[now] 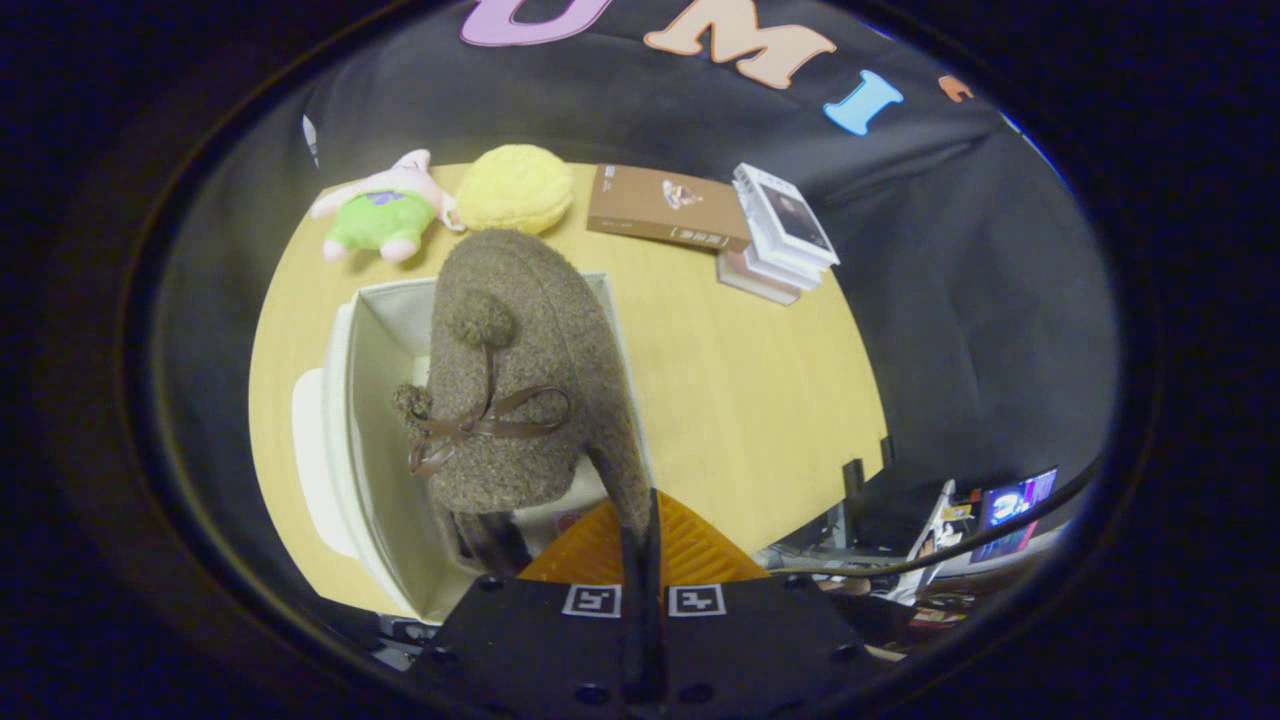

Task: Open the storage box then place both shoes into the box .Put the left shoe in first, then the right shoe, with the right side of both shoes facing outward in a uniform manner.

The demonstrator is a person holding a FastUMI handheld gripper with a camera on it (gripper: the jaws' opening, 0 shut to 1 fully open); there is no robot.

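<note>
Fuzzy brown shoe [520, 370] with darker ribbon bow — cream box [375, 450], pale yellow wood-grain table [740, 380].

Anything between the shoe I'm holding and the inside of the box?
Nothing visible. The gripper is shut on the brown fuzzy shoe's rear edge, and the shoe hangs directly over the open white storage box. What lies under it is hidden.

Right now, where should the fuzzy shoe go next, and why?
Probably straight down a little. The gripper is shut on the shoe's edge, and the shoe hangs over the open box, so lowering it should set it inside before the fingers let go.
</note>
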